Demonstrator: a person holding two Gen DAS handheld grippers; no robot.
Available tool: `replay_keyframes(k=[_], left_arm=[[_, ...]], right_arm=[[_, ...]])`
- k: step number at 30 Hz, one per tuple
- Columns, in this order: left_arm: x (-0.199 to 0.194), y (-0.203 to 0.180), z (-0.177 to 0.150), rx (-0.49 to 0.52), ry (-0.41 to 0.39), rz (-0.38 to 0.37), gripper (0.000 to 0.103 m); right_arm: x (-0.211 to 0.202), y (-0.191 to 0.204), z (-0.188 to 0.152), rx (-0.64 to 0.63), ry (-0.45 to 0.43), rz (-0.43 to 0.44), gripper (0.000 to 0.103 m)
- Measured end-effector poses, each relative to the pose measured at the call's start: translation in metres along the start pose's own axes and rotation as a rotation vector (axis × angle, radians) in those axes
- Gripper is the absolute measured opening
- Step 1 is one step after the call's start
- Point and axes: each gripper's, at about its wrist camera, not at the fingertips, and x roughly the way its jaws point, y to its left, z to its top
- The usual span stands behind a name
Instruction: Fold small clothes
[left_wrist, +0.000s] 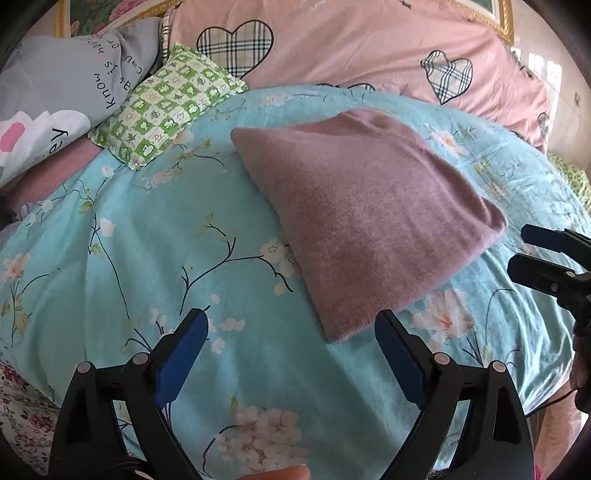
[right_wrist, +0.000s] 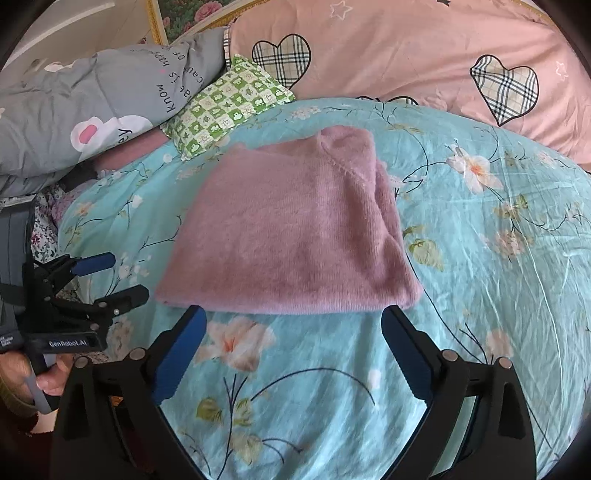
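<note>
A mauve fuzzy knit garment (left_wrist: 369, 218) lies folded into a compact block on the turquoise floral bedspread (left_wrist: 155, 236). My left gripper (left_wrist: 291, 319) is open just short of its near corner, with nothing between the blue pads. From the right wrist view the same garment (right_wrist: 295, 236) lies straight ahead, its near edge just beyond my right gripper (right_wrist: 291, 314), which is open and empty. Each gripper shows in the other's view: the right gripper (left_wrist: 519, 249) past the garment's right corner, the left gripper (right_wrist: 122, 277) to the garment's left, held by a hand (right_wrist: 48, 376).
A green checked small pillow (left_wrist: 166, 107) and a grey printed pillow (left_wrist: 62, 92) lie at the back left. A pink duvet with plaid hearts (left_wrist: 369, 48) is bunched along the back. A second floral cloth (left_wrist: 22, 413) shows at the lower left edge.
</note>
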Motion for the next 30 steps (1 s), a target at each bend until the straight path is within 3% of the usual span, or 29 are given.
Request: replay_keyframes(k=[7, 30], left_arm=[[0.013, -0.005, 0.002, 0.035, 0.045, 0.062, 0.094], [0.004, -0.009, 0.004, 0.05, 0.052, 0.066, 0.097]], right_arm=[[0.008, -0.002, -0.002, -0.009, 0.03, 0.0, 0.097], [0.008, -0.003, -0.002, -0.011, 0.058, 0.019, 0.098]])
